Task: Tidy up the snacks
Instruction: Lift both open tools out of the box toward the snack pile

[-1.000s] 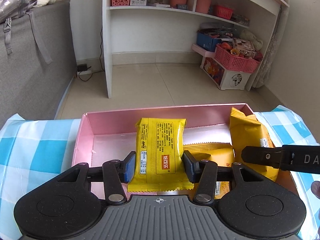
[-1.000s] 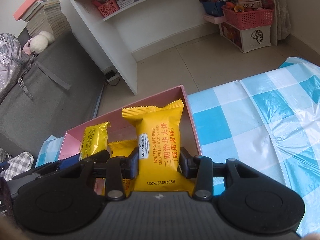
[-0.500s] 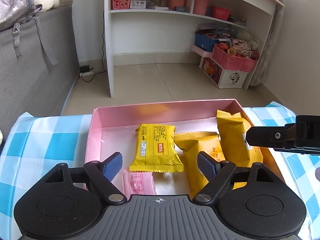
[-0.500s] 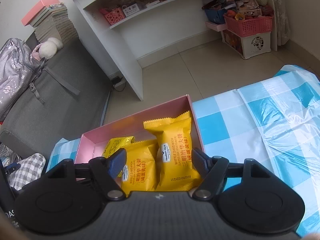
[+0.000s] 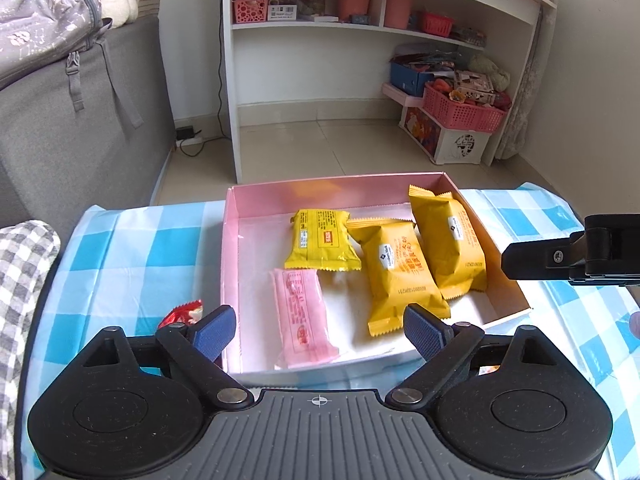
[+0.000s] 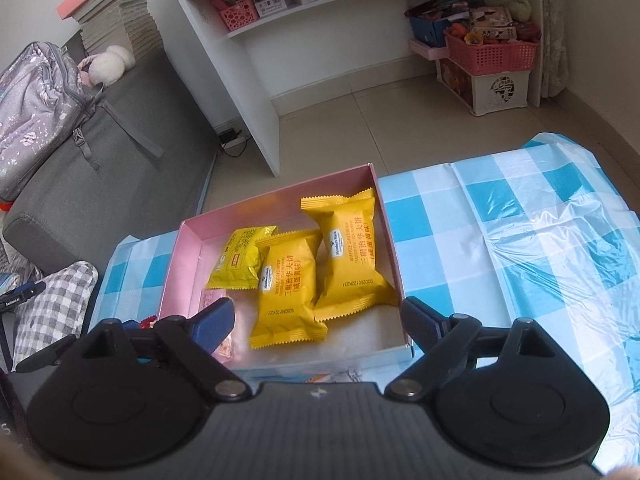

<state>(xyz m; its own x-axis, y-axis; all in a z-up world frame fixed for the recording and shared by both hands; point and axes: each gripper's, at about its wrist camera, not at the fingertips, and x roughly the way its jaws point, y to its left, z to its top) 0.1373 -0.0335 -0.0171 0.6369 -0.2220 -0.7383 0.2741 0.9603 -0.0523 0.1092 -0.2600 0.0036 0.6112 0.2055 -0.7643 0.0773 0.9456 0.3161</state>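
A pink box (image 5: pixel 232 240) (image 6: pixel 176 264) sits on the blue checked tablecloth. Inside lie a small yellow packet (image 5: pixel 322 246) (image 6: pixel 240 258), two larger yellow waffle packets (image 5: pixel 396 268) (image 5: pixel 448 244) (image 6: pixel 288 288) (image 6: pixel 350 256) and a pink packet (image 5: pixel 304 316) (image 6: pixel 222 344). My left gripper (image 5: pixel 320 326) is open and empty above the box's near edge. My right gripper (image 6: pixel 316 318) is open and empty, also at the near edge; its body shows in the left wrist view (image 5: pixel 580 252).
A red wrapped snack (image 5: pixel 182 312) lies on the cloth left of the box. A grey checked cloth (image 5: pixel 20 280) lies at the far left. Beyond the table are a grey sofa (image 5: pixel 60 120), white shelves (image 5: pixel 360 32) and pink baskets (image 5: pixel 460 108).
Both grippers let go of their yellow packets, which now lie in the box, opened wide and pulled back and up from the box.
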